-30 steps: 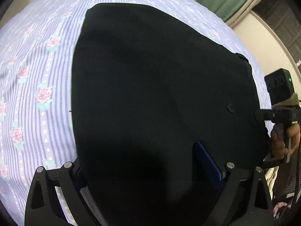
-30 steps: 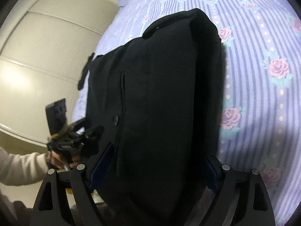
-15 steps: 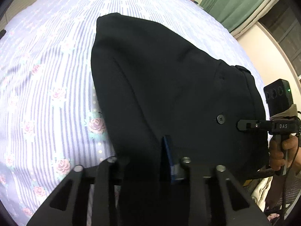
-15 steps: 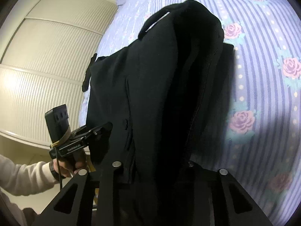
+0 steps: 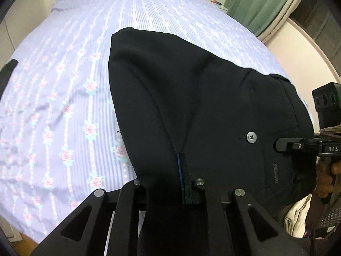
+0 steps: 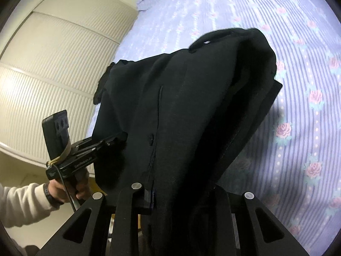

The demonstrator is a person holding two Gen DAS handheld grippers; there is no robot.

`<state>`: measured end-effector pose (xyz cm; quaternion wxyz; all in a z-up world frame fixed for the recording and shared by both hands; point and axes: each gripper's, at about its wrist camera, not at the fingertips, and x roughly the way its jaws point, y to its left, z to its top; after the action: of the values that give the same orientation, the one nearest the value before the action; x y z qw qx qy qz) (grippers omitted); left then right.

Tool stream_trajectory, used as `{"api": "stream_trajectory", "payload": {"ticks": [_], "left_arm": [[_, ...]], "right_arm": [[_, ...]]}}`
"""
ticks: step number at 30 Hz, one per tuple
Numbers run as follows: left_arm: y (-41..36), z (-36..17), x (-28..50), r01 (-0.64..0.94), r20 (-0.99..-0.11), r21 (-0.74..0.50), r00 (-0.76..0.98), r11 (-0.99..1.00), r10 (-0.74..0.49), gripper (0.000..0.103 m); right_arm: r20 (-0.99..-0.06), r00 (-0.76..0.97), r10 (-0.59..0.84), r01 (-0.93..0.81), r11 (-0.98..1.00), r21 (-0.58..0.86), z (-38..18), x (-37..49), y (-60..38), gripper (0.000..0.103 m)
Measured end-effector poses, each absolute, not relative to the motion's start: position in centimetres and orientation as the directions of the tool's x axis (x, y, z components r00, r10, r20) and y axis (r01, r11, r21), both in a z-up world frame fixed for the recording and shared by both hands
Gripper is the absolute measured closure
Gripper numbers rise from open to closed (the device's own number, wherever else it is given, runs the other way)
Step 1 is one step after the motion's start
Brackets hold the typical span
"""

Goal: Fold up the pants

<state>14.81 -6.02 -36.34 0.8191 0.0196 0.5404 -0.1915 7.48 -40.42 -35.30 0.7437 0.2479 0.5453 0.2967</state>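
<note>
Here the soft, limp pants [image 5: 213,106] are pinched at the near edge by both tongs, left [image 5: 170,183] and right [image 6: 181,194], just closed, above the bed [image 5: 64,85]

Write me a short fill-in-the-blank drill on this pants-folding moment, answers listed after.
1. The pants are coloured ____.
2. The bedsheet is printed with stripes and pink ____.
3. The left gripper and the right gripper are each shut on the ____.
4. The curtain is coloured ____.

Answers: black; roses; pants; green
</note>
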Motion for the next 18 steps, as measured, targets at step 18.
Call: {"api": "stream_trajectory", "payload": {"ticks": [18], "left_arm": [[10.9, -24.9, 18.1, 0.208, -0.832, -0.172, 0.493, 0.963, -0.255, 0.088]], "right_arm": [[-0.629, 0.256, 0.734, -0.371, 0.675, 0.638, -24.7, 14.8, -27.5, 0.079]]}}
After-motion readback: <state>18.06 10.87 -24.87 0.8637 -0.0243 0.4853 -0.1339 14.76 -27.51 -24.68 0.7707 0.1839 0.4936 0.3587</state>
